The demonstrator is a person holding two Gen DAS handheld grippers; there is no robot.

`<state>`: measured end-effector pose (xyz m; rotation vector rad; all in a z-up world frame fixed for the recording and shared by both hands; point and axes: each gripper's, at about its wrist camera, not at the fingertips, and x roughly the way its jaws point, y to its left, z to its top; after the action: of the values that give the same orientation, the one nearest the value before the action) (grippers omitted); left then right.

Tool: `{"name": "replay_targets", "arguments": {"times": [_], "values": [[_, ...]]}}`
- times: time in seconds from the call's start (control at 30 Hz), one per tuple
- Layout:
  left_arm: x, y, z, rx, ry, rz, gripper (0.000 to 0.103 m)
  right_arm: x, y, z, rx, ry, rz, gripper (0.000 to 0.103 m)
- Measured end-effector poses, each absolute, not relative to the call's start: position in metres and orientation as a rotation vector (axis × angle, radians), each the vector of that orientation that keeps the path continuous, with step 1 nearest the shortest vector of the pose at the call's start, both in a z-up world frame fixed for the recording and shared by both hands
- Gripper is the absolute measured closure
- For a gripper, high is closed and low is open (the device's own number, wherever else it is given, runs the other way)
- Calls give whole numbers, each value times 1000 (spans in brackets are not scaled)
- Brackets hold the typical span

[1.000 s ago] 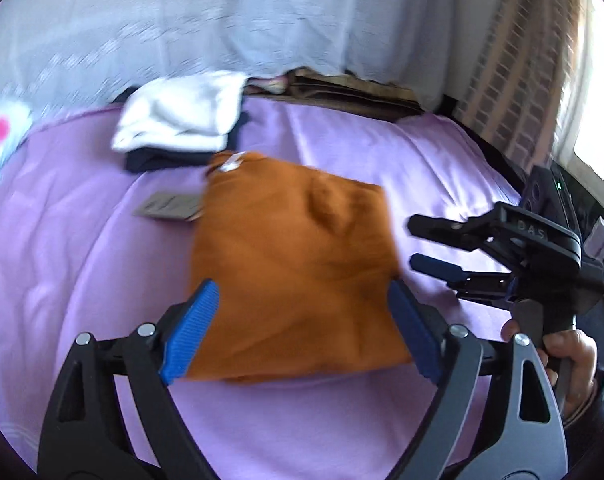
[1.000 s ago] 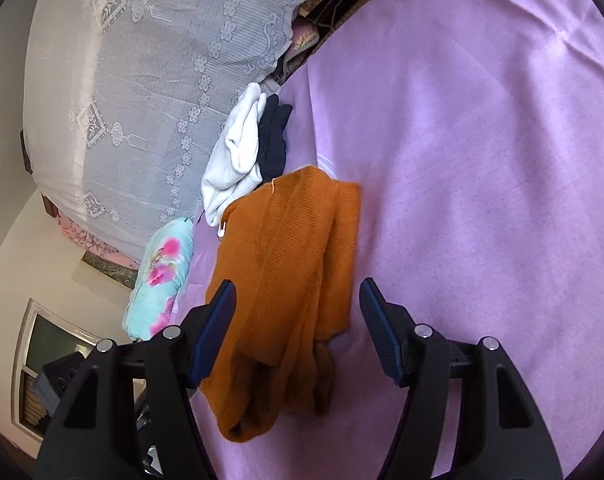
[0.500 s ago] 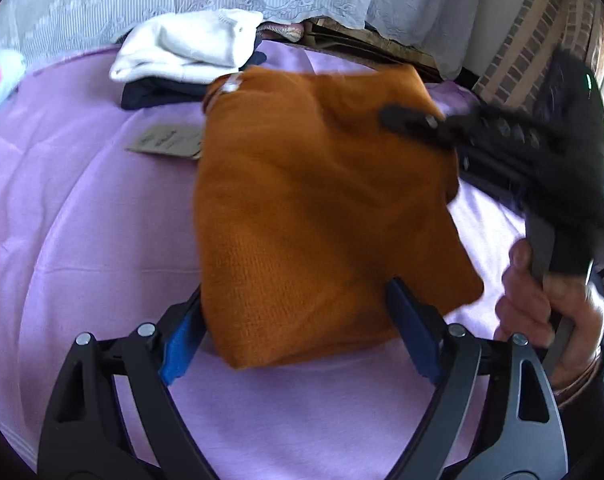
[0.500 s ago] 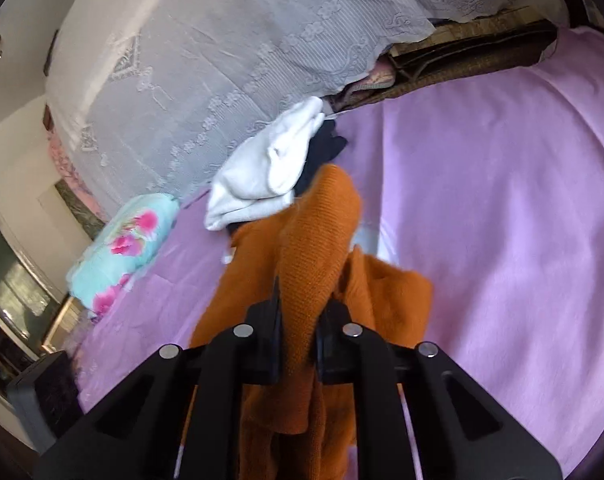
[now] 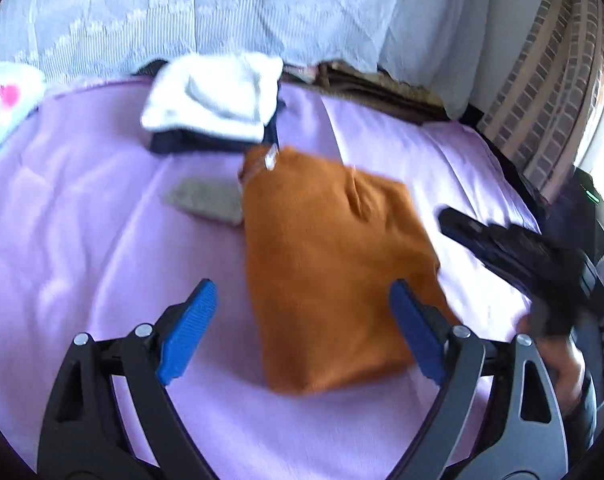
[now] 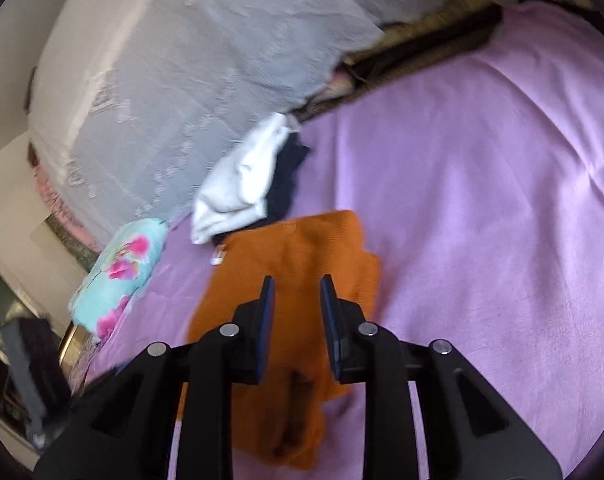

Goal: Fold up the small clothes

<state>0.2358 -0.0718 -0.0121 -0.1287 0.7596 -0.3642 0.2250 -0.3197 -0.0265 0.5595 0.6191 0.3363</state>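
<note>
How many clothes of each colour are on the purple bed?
Orange: 1, the folded orange garment.
White: 1, the folded white garment, on top of the dark one.
Dark navy: 1, the folded navy garment.
Total: 3 pieces of clothing on the purple bedsheet.

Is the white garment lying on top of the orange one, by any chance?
No, the white garment rests on a dark folded item behind the orange garment.
</note>
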Motion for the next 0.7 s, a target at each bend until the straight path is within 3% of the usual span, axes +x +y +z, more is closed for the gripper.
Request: {"name": "replay_targets", "arguments": {"times": [0.2,0.33,0.5,0.7], "values": [[259,-96,-30,-33,813,-316,13,218,-282,-40,418,708,363,80],[267,-86,-73,-42,915,-291,2,230,-274,-72,400,835,339,94],[269,-69,-62,-118,911,-306,2,223,-275,-57,407,776,347,91],[291,-65,-11,-103,775,-264,3,213,-266,-36,348,696,365,89]]}}
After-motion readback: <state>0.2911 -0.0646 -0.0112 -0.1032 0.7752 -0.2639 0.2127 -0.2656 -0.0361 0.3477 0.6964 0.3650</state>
